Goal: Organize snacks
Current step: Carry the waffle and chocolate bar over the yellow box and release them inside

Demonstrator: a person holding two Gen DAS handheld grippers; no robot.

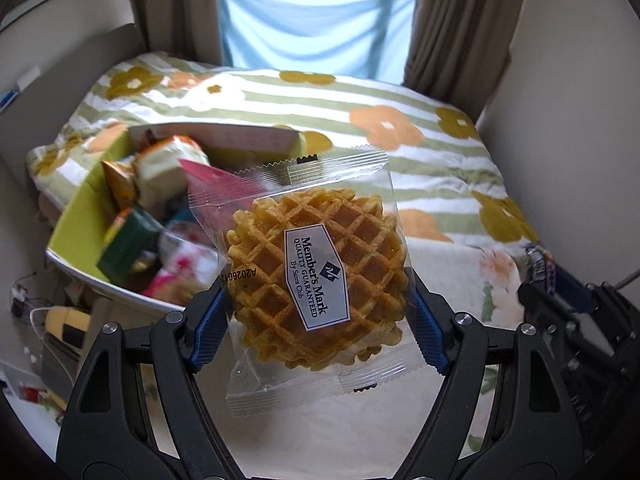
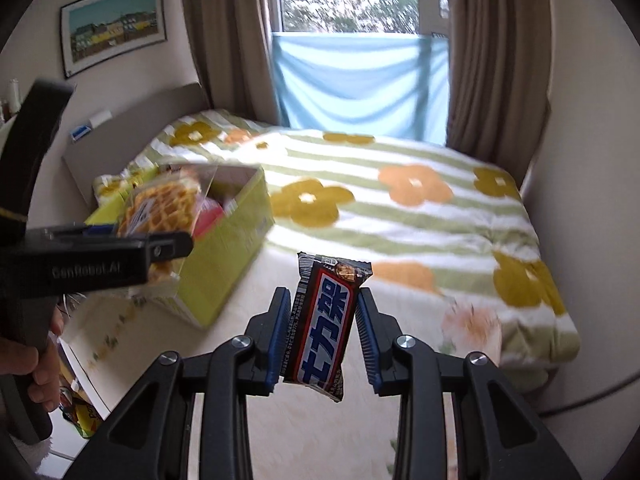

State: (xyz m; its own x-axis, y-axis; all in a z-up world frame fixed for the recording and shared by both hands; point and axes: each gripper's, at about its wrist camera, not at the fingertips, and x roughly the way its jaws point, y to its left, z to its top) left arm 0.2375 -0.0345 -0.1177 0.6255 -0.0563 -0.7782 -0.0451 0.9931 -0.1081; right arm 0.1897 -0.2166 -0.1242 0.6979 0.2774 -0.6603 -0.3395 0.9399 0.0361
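A waffle in a clear wrapper [image 1: 316, 276] hangs above the bed, with my left gripper [image 1: 316, 320] shut on its two sides. The same waffle [image 2: 164, 206] shows at the left of the right wrist view, in front of the box. My right gripper [image 2: 322, 332] is shut on a brown chocolate bar [image 2: 324, 320] with blue and white lettering, held upright over the bed. A yellow-green snack box [image 1: 76, 224] sits on the bed at the left, filled with several packets. The box [image 2: 228, 248] lies left of the chocolate bar.
A flowered, striped quilt [image 1: 420, 152] covers the bed. Curtains and a window with a light blue cloth [image 1: 316, 20] stand behind it. The right gripper's body [image 1: 580, 320] shows at the right edge. A person's hand [image 2: 36, 364] holds the left gripper's handle. Clutter lies on the floor at the left.
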